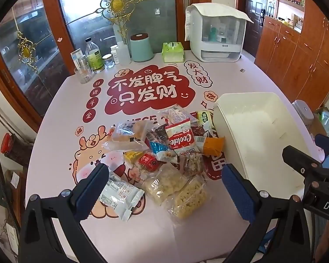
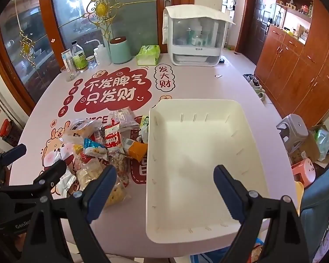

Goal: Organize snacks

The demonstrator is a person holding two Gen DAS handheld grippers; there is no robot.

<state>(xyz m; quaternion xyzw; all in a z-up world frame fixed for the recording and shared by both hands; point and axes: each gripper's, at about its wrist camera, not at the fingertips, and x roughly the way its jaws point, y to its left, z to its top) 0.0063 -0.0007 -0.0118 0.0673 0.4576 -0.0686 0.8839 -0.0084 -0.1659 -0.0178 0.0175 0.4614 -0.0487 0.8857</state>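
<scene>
A pile of snack packets lies in the middle of the table; it also shows in the right wrist view. It includes a red Cookies bag, an orange packet and a white packet. A cream plastic bin stands empty to the right of the pile, also seen in the left wrist view. My left gripper is open, above the near side of the pile. My right gripper is open, above the bin's near half. Both are empty.
At the table's far edge stand a glass, bottles, a teal canister, a green tissue pack and a white appliance. Wooden cabinets and stools are on the right.
</scene>
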